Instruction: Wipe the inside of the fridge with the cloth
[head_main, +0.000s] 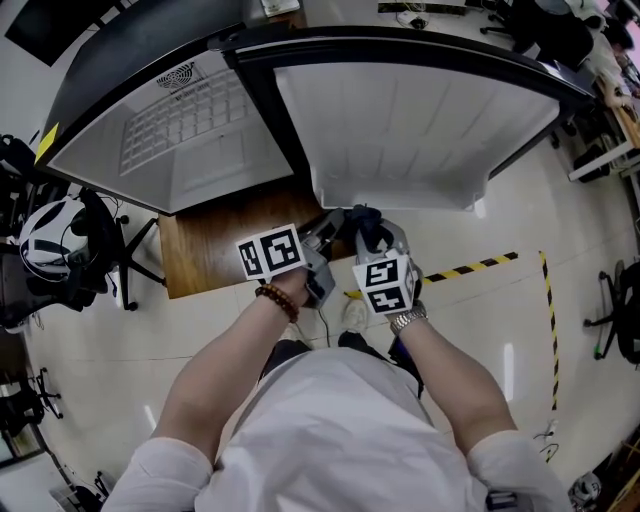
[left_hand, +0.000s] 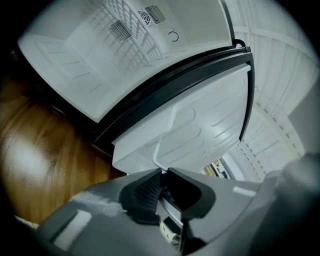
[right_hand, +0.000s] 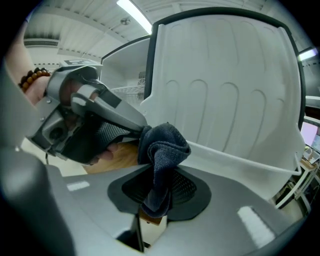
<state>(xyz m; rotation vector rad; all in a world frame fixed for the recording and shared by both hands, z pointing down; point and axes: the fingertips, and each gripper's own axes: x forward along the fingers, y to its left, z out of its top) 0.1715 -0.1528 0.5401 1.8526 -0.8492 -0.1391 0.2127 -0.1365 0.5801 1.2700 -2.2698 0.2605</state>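
Dark cloth pinched in right hand-held gripper, bunched above its jaws. Beside it, left hand-held gripper: jaws nearly together, empty.

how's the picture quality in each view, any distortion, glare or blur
Head view: strong fisheye bows the fridge door edges into arcs, and pale reflections streak the floor. Left gripper view: the corners are vignetted dark, and the wooden tabletop looks soft with a washed-out sheen. Right gripper view: the ceiling light is blown out, while the cloth is crisp.
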